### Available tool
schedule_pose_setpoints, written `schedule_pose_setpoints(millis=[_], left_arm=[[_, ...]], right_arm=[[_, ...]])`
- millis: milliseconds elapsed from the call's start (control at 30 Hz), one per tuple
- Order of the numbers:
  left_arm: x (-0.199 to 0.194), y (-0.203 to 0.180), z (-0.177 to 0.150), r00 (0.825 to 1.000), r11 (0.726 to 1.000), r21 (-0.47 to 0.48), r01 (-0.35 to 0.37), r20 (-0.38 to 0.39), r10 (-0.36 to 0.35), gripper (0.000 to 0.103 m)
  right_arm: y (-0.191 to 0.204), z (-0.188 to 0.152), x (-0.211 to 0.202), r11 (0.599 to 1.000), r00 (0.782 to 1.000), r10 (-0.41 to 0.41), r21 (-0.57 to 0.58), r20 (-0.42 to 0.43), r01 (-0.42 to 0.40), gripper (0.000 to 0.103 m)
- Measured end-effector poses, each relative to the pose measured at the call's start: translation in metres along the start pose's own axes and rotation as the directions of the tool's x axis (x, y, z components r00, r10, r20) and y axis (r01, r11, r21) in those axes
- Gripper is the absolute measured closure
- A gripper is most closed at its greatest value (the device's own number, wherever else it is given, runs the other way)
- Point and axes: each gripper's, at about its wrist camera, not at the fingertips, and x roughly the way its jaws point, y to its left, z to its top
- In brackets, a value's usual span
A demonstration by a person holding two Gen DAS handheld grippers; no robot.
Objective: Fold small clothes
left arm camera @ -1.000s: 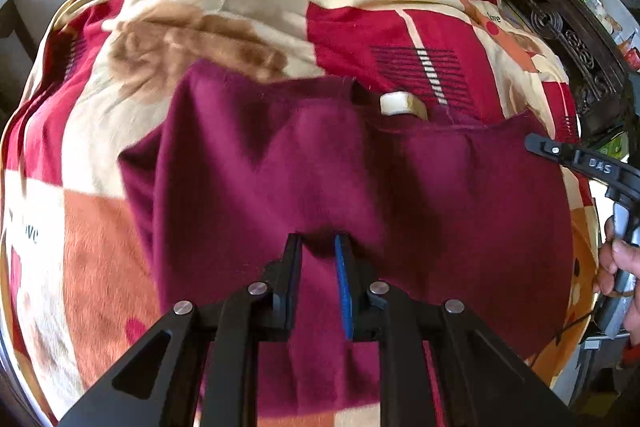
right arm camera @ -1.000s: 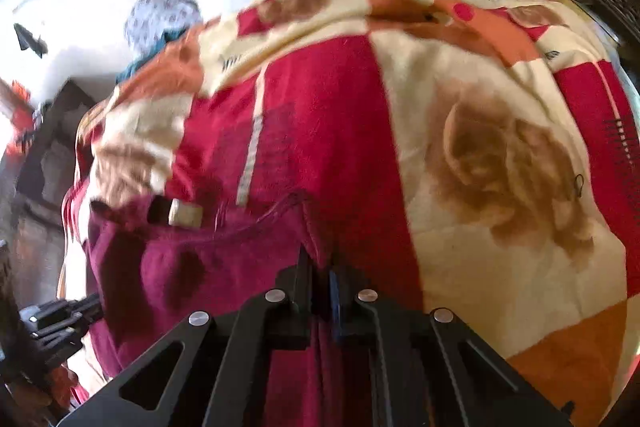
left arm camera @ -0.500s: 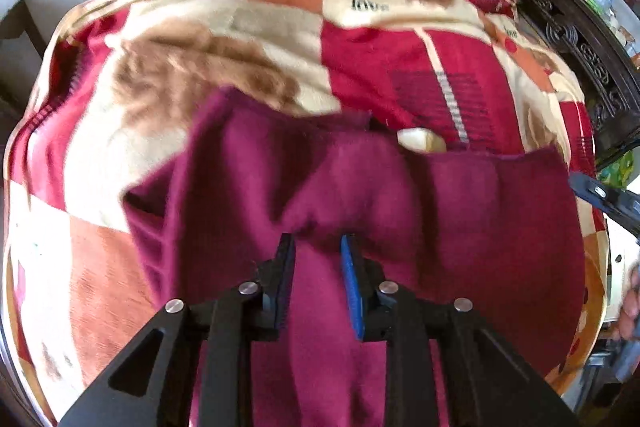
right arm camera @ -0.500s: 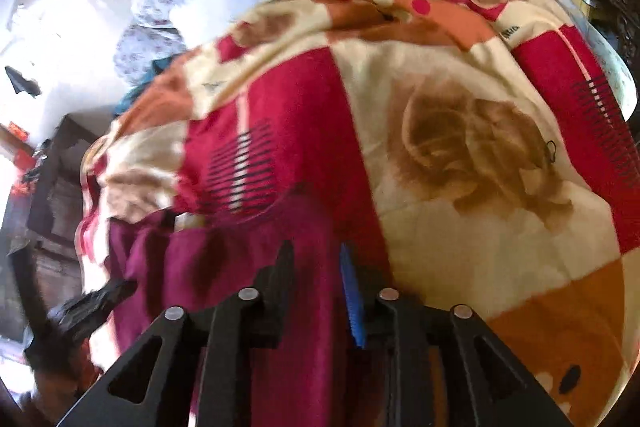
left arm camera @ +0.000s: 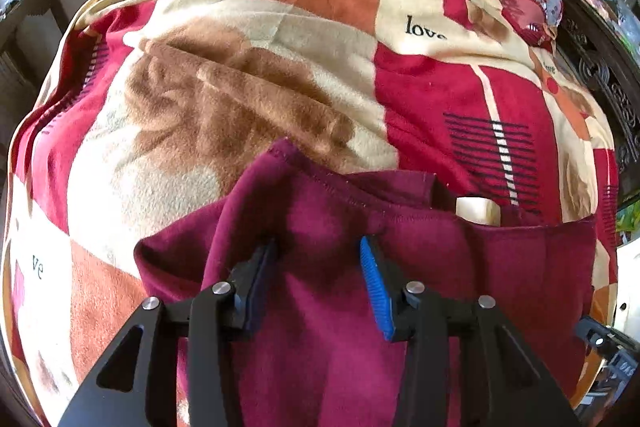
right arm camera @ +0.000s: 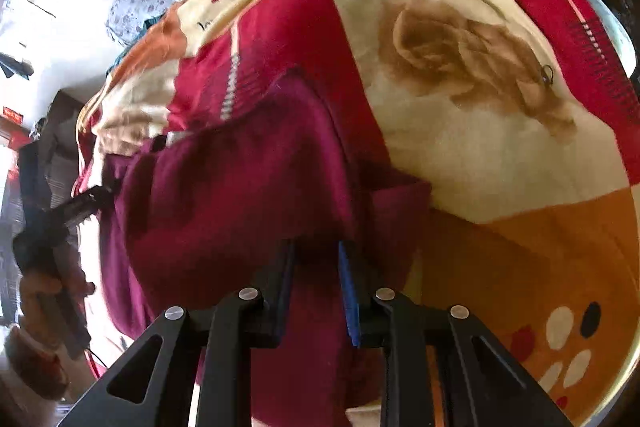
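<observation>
Maroon garment point(left arm camera: 328, 307) lying on a patterned blanket point(left arm camera: 224, 115) on the bed.

The garment is a soft, deep wine-red knit piece, partly folded so that one layer lies over another, with a stitched hem running along its far edge. A small cream label point(left arm camera: 478, 210) shows at that far edge, near the neckline. In the right wrist view the same cloth point(right arm camera: 240, 195) bunches in loose folds, one corner raised off the blanket.
</observation>
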Motion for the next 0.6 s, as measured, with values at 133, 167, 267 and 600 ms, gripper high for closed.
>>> schedule_pose_setpoints(millis=[133, 167, 267, 600], left_arm=[[-0.018, 0.011, -0.002, 1.000, 0.999, -0.028, 0.028, 0.008, -0.028, 0.061], [-0.023, 0.014, -0.003, 1.000, 0.999, -0.035, 0.023, 0.015, -0.023, 0.060], [-0.042, 0.036, -0.016, 0.999, 0.995, -0.088, 0.045, 0.022, -0.043, 0.060], [-0.062, 0.100, -0.094, 0.998, 0.967, -0.251, 0.044, -0.030, -0.053, 0.058]], right_arm=[[0.029, 0.008, -0.026, 0.997, 0.998, 0.046, -0.060, 0.037, -0.043, 0.077], [0.042, 0.013, -0.030, 0.994, 0.997, 0.070, -0.088, 0.039, -0.066, 0.077], [0.077, 0.023, -0.021, 0.980, 0.992, 0.124, -0.157, 0.025, -0.119, 0.077], [0.192, 0.038, 0.069, 0.929, 0.979, 0.186, -0.309, -0.080, -0.202, 0.077]])
